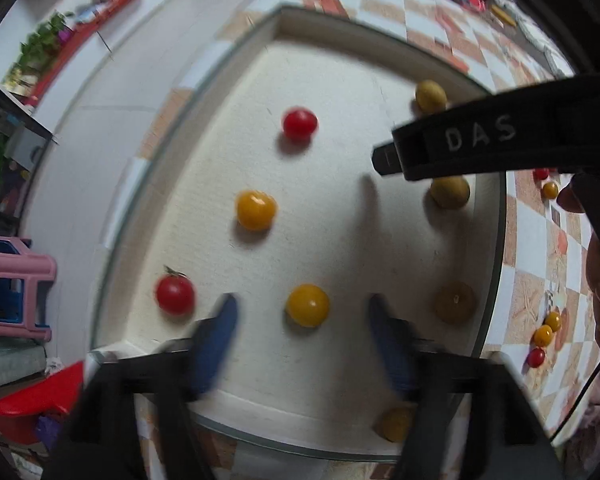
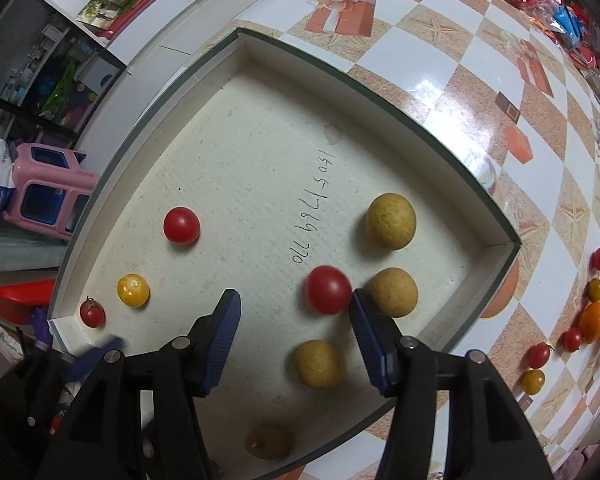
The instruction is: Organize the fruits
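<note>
**Both tools open over the white tray of fruit**

We see a shallow square white foam tray [image 2: 260,152] with a thin glass-like rim lying on a table covered in a checkered orange-and-white cloth [image 2: 452,60]. Handwritten digits run across the tray floor.

Our right tool [image 2: 295,306] hangs over the tray with its blue-padded fingers [image 2: 226,328] spread wide and gripping nothing. A round red cherry tomato [image 2: 327,289] sits just beside, perhaps touching, the right-hand pad; we cannot tell whether there is contact. Four dull tan-yellow round fruits line the tray's right side: the far one [image 2: 390,221], one close behind the right pad [image 2: 394,291], one between the fingers [image 2: 319,363], and one at the near edge [image 2: 269,442].

On the tray's left side lie a second red cherry tomato [image 2: 181,225], a yellow cherry tomato [image 2: 133,290] and a small red tomato with a green stem [image 2: 92,313] in the corner.

Our left tool [image 1: 302,314] is also open and empty, its blurred blue fingers either side of a yellow-orange cherry tomato [image 1: 307,305] without touching it.

Off the tray, on the cloth, a loose cluster of small red and yellow tomatoes [image 2: 538,364] lies near an orange citrus fruit [image 2: 596,322].
</note>
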The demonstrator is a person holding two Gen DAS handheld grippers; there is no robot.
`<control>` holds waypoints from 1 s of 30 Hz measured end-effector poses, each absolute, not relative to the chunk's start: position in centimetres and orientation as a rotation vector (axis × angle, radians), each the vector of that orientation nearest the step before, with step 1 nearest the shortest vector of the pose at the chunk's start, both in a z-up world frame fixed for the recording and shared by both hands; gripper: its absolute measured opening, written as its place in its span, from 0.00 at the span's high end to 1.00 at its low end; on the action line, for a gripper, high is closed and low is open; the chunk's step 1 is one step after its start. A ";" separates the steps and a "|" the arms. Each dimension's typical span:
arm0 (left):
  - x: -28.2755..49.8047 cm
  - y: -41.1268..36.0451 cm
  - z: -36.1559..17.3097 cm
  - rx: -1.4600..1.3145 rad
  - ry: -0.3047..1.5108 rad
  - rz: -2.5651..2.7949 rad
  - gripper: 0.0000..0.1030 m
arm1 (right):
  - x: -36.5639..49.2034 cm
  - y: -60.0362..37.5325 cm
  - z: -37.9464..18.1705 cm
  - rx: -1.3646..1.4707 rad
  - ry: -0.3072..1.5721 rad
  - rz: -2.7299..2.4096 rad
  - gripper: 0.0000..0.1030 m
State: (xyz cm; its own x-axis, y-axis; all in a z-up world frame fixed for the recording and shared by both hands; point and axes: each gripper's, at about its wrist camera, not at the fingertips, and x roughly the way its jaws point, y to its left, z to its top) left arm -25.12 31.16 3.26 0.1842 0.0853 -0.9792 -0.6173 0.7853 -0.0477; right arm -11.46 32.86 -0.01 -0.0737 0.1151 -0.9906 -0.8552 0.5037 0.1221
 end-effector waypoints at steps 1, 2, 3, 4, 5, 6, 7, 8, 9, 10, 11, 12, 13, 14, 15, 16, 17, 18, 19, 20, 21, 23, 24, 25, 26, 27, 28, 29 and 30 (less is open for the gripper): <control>-25.1 31.1 3.4 -0.488 1.298 0.516 0.31 | -11.4 32.8 0.0 -0.690 1.421 0.918 0.41; -25.1 31.0 3.3 -0.487 1.303 0.513 0.31 | -11.2 32.7 0.0 -0.688 1.421 0.918 0.41; -25.1 30.9 3.3 -0.484 1.310 0.511 0.31 | -11.1 32.6 0.1 -0.685 1.422 0.917 0.41; -25.0 30.8 3.2 -0.481 1.313 0.511 0.31 | -10.9 32.6 0.2 -0.684 1.423 0.917 0.41; -25.0 30.8 3.1 -0.481 1.316 0.510 0.31 | -10.8 32.6 0.2 -0.680 1.426 0.916 0.38; -25.0 30.8 3.1 -0.482 1.318 0.509 0.31 | -10.8 32.5 0.4 -0.669 1.430 0.916 0.36; -25.0 30.7 3.2 -0.482 1.319 0.511 0.31 | -10.7 32.5 0.5 -0.654 1.434 0.920 0.29; -25.1 30.7 3.2 -0.482 1.317 0.512 0.31 | -10.6 32.4 0.8 -0.635 1.439 0.924 0.22; -25.1 30.7 3.3 -0.489 1.313 0.507 0.31 | -10.6 32.3 1.1 -0.612 1.438 0.927 0.21; -24.9 30.8 3.5 -0.498 1.310 0.501 0.31 | -10.6 32.2 1.4 -0.601 1.438 0.928 0.21; -25.0 30.7 3.5 -0.503 1.307 0.496 0.28 | -10.6 32.1 1.6 -0.591 1.440 0.927 0.21; -25.0 30.7 3.7 -0.499 1.300 0.501 0.26 | -10.7 32.0 1.8 -0.580 1.444 0.928 0.20; -25.3 30.9 4.0 -0.492 1.292 0.509 0.22 | -10.6 31.9 1.9 -0.576 1.447 0.927 0.19; -25.5 31.0 4.3 -0.486 1.284 0.514 0.20 | -10.7 31.8 2.1 -0.573 1.448 0.926 0.18; -25.4 31.1 4.5 -0.494 1.281 0.511 0.20 | -10.8 31.7 2.4 -0.572 1.445 0.923 0.18; -25.4 31.3 4.7 -0.503 1.283 0.508 0.20 | -10.8 31.5 2.6 -0.572 1.441 0.919 0.17; -25.4 31.3 4.9 -0.507 1.285 0.509 0.20 | -10.7 31.1 2.9 -0.573 1.434 0.912 0.14; -25.4 31.3 5.0 -0.505 1.286 0.510 0.20 | -10.7 31.0 3.2 -0.574 1.425 0.902 0.12; -25.3 31.4 5.2 -0.499 1.288 0.513 0.20 | -10.8 30.9 3.4 -0.574 1.419 0.894 0.12; -25.3 31.4 5.4 -0.498 1.289 0.513 0.20 | -10.8 30.7 3.6 -0.572 1.415 0.886 0.12; -25.2 31.5 5.5 -0.498 1.290 0.512 0.20 | -10.6 30.5 3.8 -0.569 1.414 0.876 0.11; -25.0 31.5 5.6 -0.499 1.301 0.511 0.20 | -10.5 30.1 4.1 -0.563 1.416 0.862 0.11; -24.7 31.3 5.8 -0.500 1.306 0.511 0.20 | -10.4 29.9 4.3 -0.557 1.416 0.851 0.11; -24.8 31.3 5.7 -0.502 1.309 0.510 0.20 | -10.3 29.7 4.5 -0.550 1.415 0.840 0.11; -24.7 31.3 5.8 -0.507 1.310 0.510 0.20 | -10.1 29.5 4.6 -0.544 1.414 0.834 0.11; -24.5 31.3 5.8 -0.509 1.308 0.512 0.20 | -10.0 29.2 4.8 -0.538 1.415 0.823 0.11; -24.5 31.4 5.9 -0.509 1.304 0.516 0.20 | -9.9 29.0 4.9 -0.536 1.416 0.816 0.11; -24.5 31.4 5.9 -0.509 1.304 0.520 0.13 | -9.8 28.7 5.1 -0.534 1.416 0.808 0.11; -24.5 31.4 6.0 -0.510 1.306 0.523 0.04 | -9.7 28.4 5.3 -0.530 1.415 0.801 0.11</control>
